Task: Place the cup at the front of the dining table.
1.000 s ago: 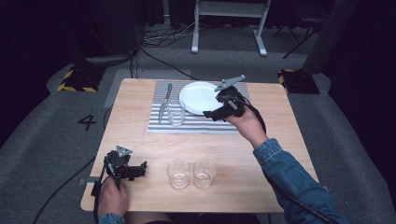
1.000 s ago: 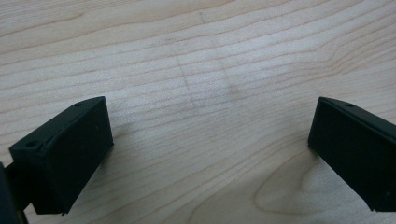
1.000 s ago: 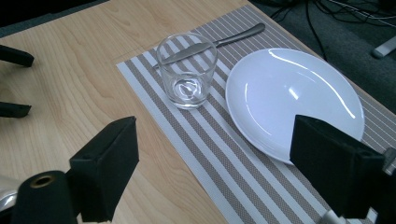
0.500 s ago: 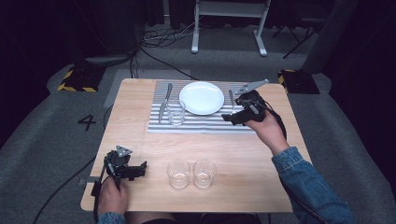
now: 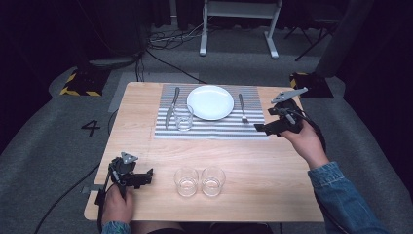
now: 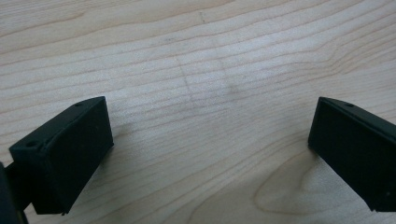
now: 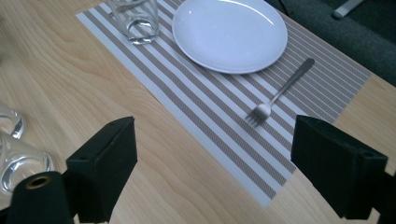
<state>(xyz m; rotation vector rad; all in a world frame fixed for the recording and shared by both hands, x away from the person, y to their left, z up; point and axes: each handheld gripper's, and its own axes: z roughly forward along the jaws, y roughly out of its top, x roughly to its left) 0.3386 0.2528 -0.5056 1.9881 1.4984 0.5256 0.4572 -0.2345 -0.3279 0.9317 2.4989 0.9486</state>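
Note:
A white plate [image 5: 210, 102] sits on a striped placemat [image 5: 214, 130], with a knife [image 5: 170, 109] and a clear glass [image 5: 184, 118] to its left and a fork [image 5: 242, 108] to its right. My right gripper [image 5: 258, 128] hovers open at the mat's right end, just nearer than the fork. In the right gripper view its jaws [image 7: 215, 168] stand wide apart and empty, with the fork [image 7: 280, 91] and plate [image 7: 229, 32] beyond them. My left gripper [image 5: 147, 175] rests open near the front left corner, its jaws [image 6: 205, 154] over bare wood.
Two empty glasses [image 5: 187, 181] [image 5: 213, 180] stand side by side near the table's front edge, right of my left gripper. The wooden table [image 5: 272, 165] is bare between the mat and these glasses. A metal stand [image 5: 238, 19] is on the floor beyond.
My right gripper has pulled away from the plate, moving right and nearer along the mat; the fork now lies uncovered beside the plate. The left gripper has stayed put.

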